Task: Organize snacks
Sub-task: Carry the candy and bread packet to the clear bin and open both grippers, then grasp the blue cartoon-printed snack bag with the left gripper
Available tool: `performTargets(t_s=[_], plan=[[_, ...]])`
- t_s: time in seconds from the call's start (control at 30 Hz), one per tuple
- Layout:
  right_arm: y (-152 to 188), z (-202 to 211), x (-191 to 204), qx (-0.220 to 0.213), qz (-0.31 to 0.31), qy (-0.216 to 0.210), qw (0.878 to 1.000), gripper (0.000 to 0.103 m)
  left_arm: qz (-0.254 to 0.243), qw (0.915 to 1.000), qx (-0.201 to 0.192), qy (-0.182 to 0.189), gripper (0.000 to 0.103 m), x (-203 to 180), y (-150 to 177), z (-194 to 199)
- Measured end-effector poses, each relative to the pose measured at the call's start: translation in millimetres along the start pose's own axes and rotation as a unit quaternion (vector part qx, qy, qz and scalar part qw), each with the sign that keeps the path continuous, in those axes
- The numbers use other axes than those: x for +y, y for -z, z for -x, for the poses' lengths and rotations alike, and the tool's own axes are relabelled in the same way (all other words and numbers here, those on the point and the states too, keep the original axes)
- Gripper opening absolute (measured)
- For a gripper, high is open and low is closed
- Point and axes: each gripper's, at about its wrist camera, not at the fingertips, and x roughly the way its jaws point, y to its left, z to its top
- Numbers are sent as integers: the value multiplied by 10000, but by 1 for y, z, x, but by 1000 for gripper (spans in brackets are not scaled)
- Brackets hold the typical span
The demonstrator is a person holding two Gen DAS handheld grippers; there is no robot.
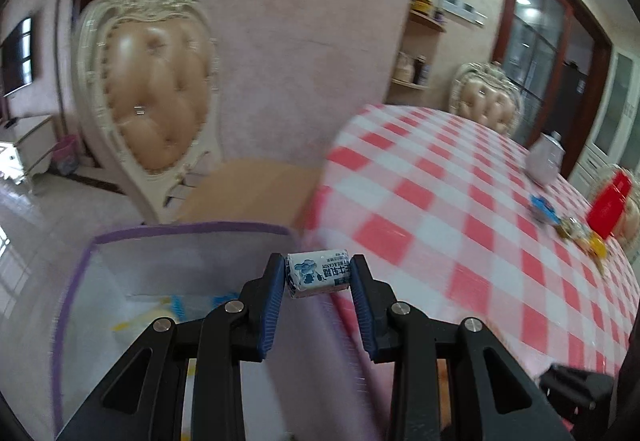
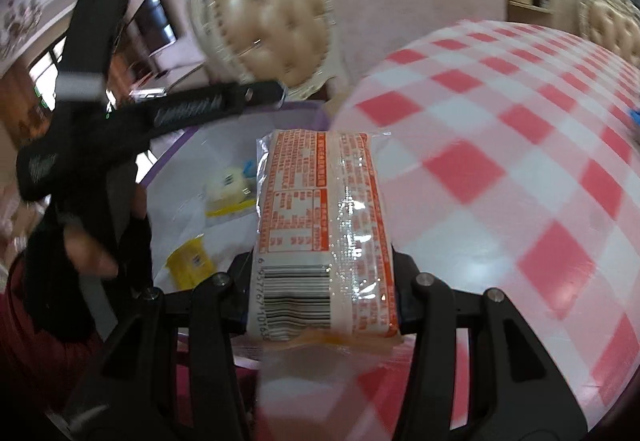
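Both claws (image 1: 318,275) (image 2: 324,273) clamped, angled downward
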Motion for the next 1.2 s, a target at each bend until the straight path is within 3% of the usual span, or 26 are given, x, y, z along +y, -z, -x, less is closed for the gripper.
performTargets(t_s=[0.27, 0.37, 0.43, 0.47, 0.5, 0.57, 0.77, 0.9, 1.03, 1.1, 1.2], plan=[[-5, -32, 53, 297, 676, -431, 9963, 52, 420, 9975, -164, -548, 35, 54, -11, 15], [-7, -40, 63, 421, 881, -693, 9928, 57, 600, 9944, -279, -824, 38, 64, -15, 20], [-8, -36, 59, 368, 823, -834, 9924, 71, 774, 9918, -330, -965, 61, 68, -17, 24], [-9, -31, 51, 264, 717, -830, 9936, 72, 852, 9908, -358, -992, 81, 68, -17, 25], [-10, -26, 44, 199, 633, -797, 9946, 73, 922, 9896, -441, -1007, 86, 65, -17, 26], [-12, -16, 23, 53, 394, -617, 9973, 73, 869, 9906, -494, -933, 86, 54, -17, 26], [1, 37, -74, -392, -795, 153, 9959, 73, 164, 9997, -169, -50, 86, -30, -16, 3], [22, 85, -148, -682, -1531, 909, 9817, 73, -298, 9948, 349, 911, 86, -118, -8, -22], [56, 141, -218, -931, -2140, 1849, 9546, 73, -994, 9767, 810, 1720, 86, -227, 10, -51], [67, 165, -242, -1043, -2384, 2156, 9412, 73, -1214, 9707, 920, 1860, 86, -273, 15, -68], [87, 200, -281, -1304, -2914, 2529, 9133, 73, -1076, 9679, 1108, 1981, 86, -323, 16, -97]])
